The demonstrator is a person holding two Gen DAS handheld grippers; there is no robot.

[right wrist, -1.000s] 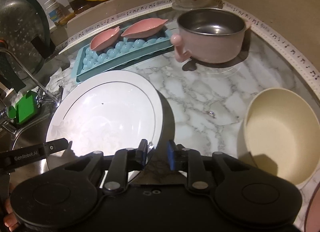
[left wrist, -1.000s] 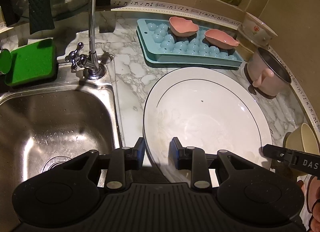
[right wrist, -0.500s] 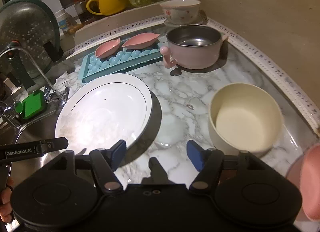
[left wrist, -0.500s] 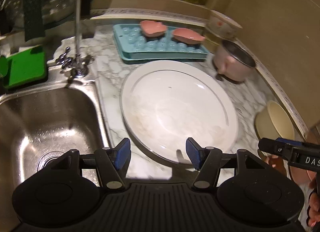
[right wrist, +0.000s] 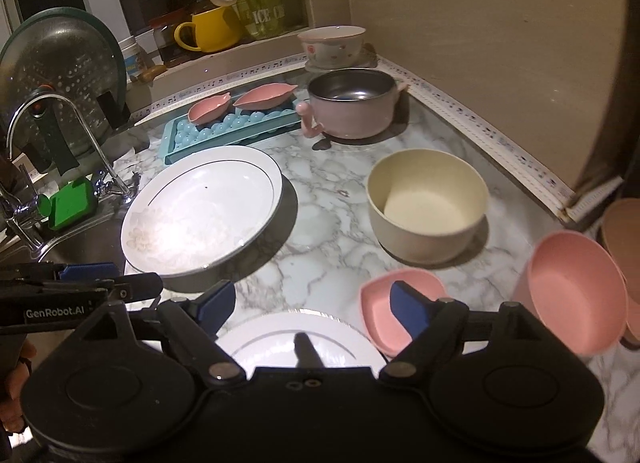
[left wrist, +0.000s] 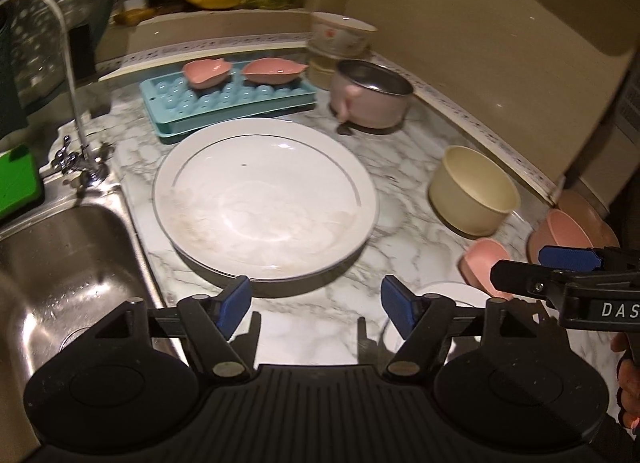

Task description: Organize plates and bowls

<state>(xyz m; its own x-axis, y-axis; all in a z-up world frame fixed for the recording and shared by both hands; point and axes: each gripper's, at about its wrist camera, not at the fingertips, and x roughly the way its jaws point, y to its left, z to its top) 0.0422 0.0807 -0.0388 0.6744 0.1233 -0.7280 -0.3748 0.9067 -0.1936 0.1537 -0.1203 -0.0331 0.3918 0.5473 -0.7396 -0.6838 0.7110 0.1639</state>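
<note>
A large white plate (left wrist: 264,199) lies on the marble counter beside the sink; it also shows in the right wrist view (right wrist: 204,211). My left gripper (left wrist: 316,305) is open and empty, just short of the plate's near rim. My right gripper (right wrist: 310,309) is open and empty above a smaller white plate (right wrist: 296,337). A cream bowl (right wrist: 428,209) stands in the middle right. A small pink bowl (right wrist: 394,309) lies by the right finger, and a larger pink bowl (right wrist: 572,295) stands at the right.
A pink-sided steel pot (right wrist: 352,107) and a flowered bowl (right wrist: 332,45) stand at the back. A blue ice tray (right wrist: 236,131) carries two pink leaf dishes (right wrist: 264,95). The steel sink (left wrist: 60,283) and tap (left wrist: 76,135) are left. A wall runs along the right.
Both grippers let go of the large white plate, opened wide and drew back from it. The plate now rests on the counter; more bowls and a second plate have come into view.
</note>
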